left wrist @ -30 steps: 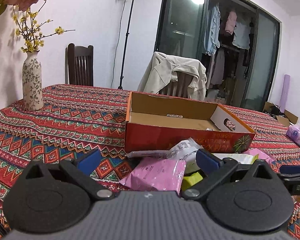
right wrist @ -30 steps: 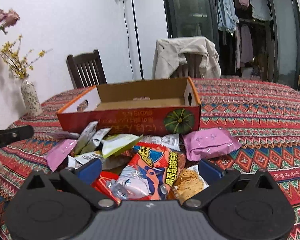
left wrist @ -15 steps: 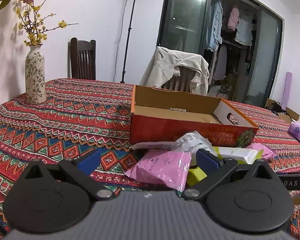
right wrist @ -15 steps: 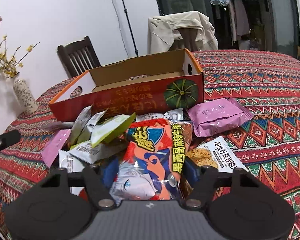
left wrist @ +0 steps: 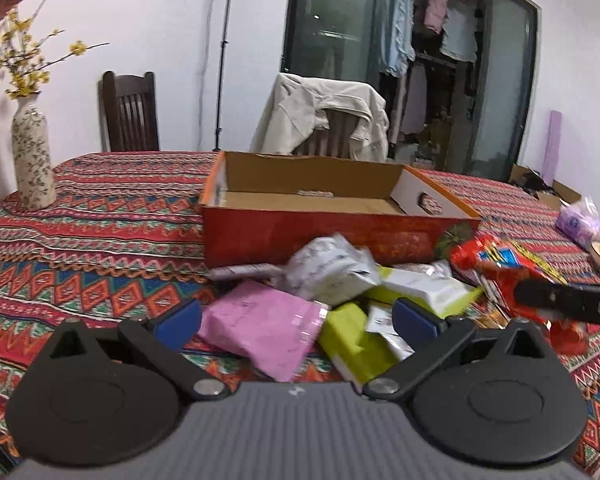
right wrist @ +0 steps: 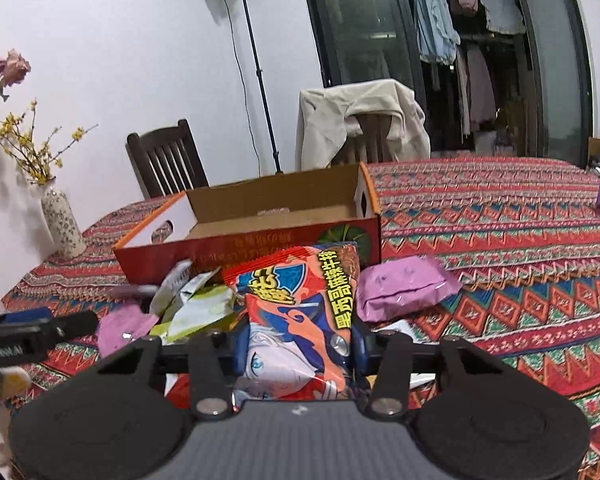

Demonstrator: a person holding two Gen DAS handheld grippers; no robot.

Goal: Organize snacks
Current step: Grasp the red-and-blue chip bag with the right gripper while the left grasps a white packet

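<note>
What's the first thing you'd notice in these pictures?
The bright red snack bag, pinched between the right tongs as they close on it. Behind it sits an open orange box with nothing in it yet, on the zigzag tablecloth. The left tongs gape above a pink packet.

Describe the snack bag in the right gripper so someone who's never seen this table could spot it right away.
Find the open orange cardboard box on the patterned tablecloth; a heap of snack packets lies in front of it. The red cartoon bag stands up from that heap, the right gripper closing on its sides. Its neighbours are plain pink, white or yellow-green.
</note>
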